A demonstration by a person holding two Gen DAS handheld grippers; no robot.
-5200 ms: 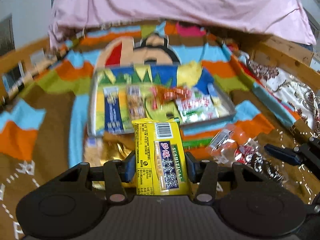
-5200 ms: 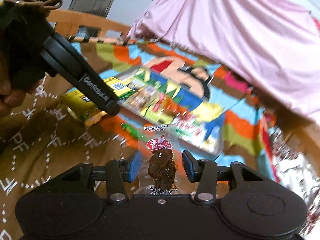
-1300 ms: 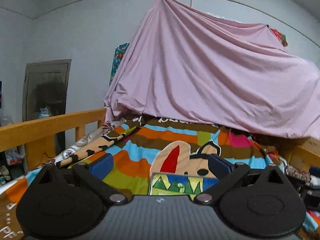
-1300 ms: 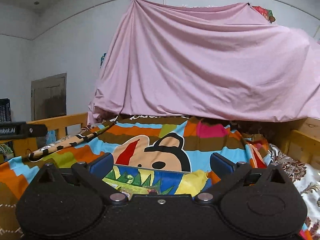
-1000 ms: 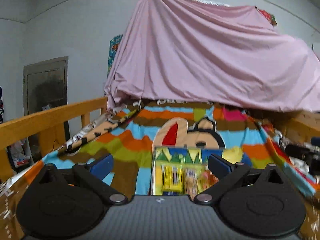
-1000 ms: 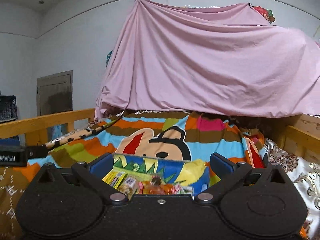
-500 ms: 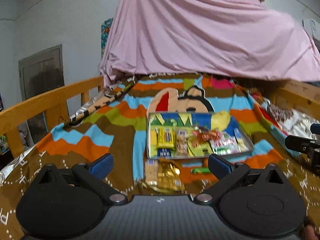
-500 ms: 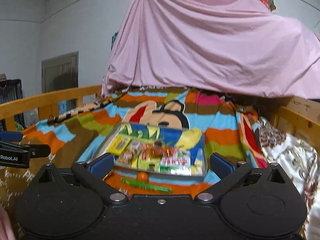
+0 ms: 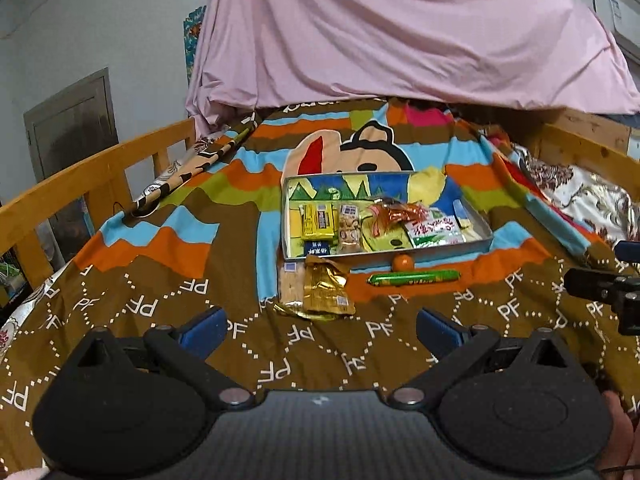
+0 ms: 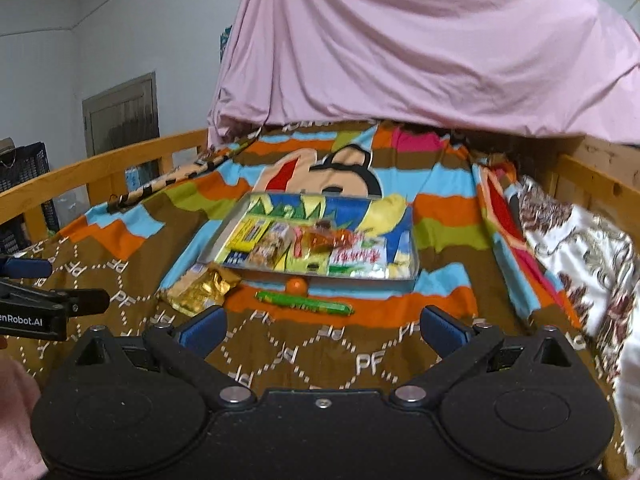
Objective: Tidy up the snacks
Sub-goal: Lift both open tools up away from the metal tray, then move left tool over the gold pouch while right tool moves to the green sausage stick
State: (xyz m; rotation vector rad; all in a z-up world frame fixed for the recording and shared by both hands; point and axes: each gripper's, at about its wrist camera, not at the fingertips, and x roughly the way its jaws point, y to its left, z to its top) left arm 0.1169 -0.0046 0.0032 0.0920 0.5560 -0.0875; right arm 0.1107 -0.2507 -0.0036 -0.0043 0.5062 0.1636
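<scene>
Snacks filled the tray (image 9: 478, 240) far ahead on the blanket (image 9: 160, 304) in the left wrist view. A gold packet (image 9: 326, 294), a cracker pack (image 9: 289, 288), an orange ball (image 9: 402, 263) and a green stick (image 9: 414, 278) lay just near of it. The left gripper (image 9: 320, 326) gaped wide and empty.

From the right wrist, the tray (image 10: 414, 268) sat far, the green stick (image 10: 304, 303) and gold packet (image 10: 202, 288) nearer. The right gripper (image 10: 322, 324) stood wide, holding nothing.

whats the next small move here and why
Probably lower the left tongs onto the gold packet: both tongs are open and empty, and it lies outside the tray, nearest the left, with a green stick and orange ball beyond.
</scene>
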